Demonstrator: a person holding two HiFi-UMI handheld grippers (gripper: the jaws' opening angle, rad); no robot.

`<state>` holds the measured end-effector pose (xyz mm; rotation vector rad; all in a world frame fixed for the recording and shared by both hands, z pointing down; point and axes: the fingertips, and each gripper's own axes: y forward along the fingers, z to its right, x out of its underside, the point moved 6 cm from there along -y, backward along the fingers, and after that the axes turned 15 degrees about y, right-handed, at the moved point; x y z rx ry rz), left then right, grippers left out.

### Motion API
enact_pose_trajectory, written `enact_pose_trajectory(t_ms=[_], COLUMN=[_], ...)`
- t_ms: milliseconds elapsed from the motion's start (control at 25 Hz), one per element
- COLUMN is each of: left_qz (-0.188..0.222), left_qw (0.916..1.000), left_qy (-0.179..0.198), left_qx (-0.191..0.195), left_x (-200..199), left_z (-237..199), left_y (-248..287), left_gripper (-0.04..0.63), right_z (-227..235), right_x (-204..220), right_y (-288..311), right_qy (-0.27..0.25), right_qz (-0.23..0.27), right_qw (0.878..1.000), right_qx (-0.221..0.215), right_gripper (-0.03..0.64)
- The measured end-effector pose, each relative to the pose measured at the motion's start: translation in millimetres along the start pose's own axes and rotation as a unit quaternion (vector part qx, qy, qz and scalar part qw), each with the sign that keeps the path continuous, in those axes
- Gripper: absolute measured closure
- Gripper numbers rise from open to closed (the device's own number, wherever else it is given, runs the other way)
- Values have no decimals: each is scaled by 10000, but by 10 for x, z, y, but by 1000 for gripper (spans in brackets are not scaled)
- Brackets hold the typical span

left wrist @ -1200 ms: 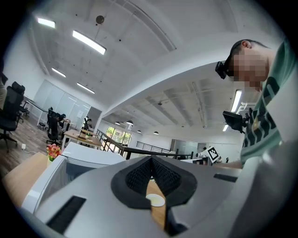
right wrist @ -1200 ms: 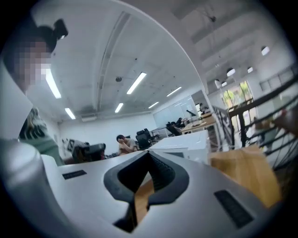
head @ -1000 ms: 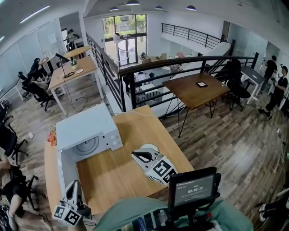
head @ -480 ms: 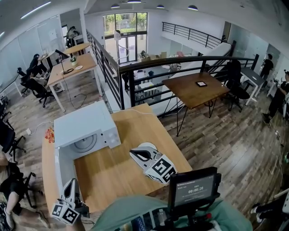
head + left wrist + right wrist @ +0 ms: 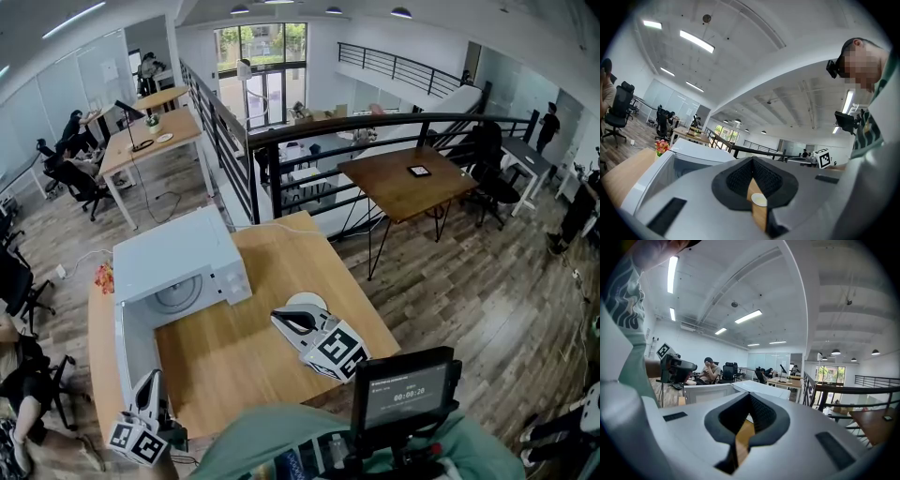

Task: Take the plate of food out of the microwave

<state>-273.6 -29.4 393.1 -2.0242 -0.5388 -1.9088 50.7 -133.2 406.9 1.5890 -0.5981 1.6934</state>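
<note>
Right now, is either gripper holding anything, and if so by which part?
Nothing is held. The left gripper and right gripper both have jaws together, empty; the white plate lies on the table by the right one.

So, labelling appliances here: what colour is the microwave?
The microwave is white; the head view shows it best.

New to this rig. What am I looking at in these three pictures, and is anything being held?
No robot here: a person holds hand-held tongs in each hand. The overhead picture comes from a camera on the person's head, looking down; the other two cameras ride on the tongs and look along their jaws. On the wooden table stand a white microwave, its door open, and a white plate partly hidden behind the right tongs. The left tongs are near the door. Both pairs are shut, holding nothing.
</note>
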Motion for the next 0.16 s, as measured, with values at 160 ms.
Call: enact_pose_trajectory(t_ms=[160], left_qz=[3], left_qw=[10000], left_qy=[2], left_qx=[30], left_x=[33], left_z=[13], left_y=[2], left_gripper=[603], right_z=[-4], right_x=[28], right_y=[-18], right_qy=[-10], right_qz=[3], right_qw=[10000], right_qx=[11], right_gripper=[611])
